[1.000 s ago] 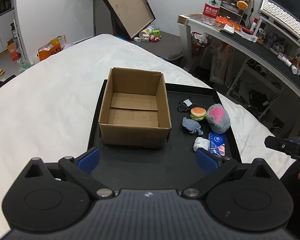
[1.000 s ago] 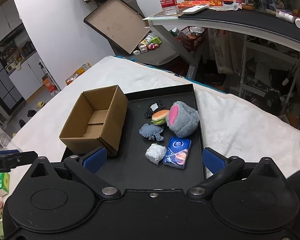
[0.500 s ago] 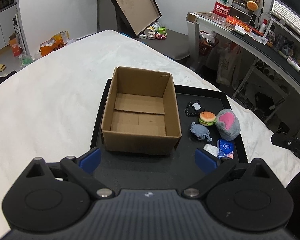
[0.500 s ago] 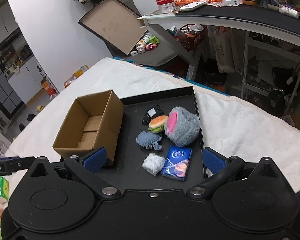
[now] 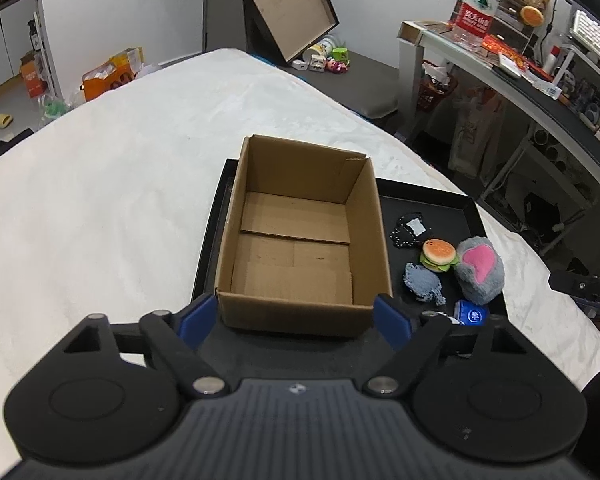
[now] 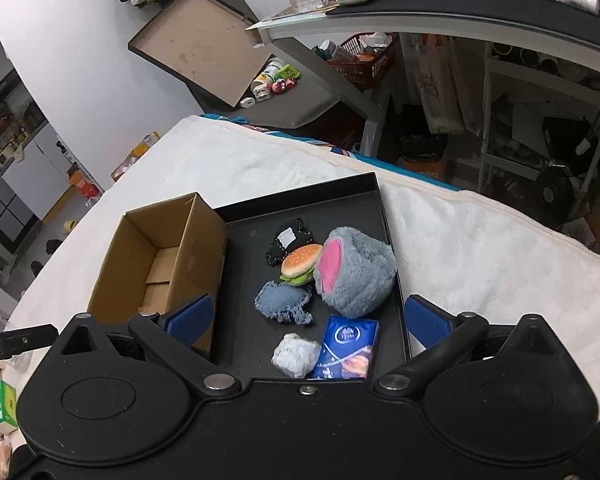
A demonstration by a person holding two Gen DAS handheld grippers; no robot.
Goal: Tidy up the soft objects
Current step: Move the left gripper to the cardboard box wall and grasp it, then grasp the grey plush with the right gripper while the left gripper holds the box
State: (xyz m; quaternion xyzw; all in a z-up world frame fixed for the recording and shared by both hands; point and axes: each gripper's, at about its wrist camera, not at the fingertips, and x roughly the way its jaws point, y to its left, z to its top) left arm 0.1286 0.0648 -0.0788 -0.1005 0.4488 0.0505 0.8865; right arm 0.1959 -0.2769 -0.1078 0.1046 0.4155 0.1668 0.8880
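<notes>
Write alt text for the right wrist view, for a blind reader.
The open right gripper hovers over a black tray holding soft items: grey-pink plush, toy burger, denim scrap, white wad, blue tissue pack. An empty cardboard box stands at left.

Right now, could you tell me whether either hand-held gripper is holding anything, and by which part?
Nothing is held. The left hand-held gripper has just been closing, with the cardboard box framed between its fingers, untouched. The right hand-held gripper is open above the tray.
</notes>
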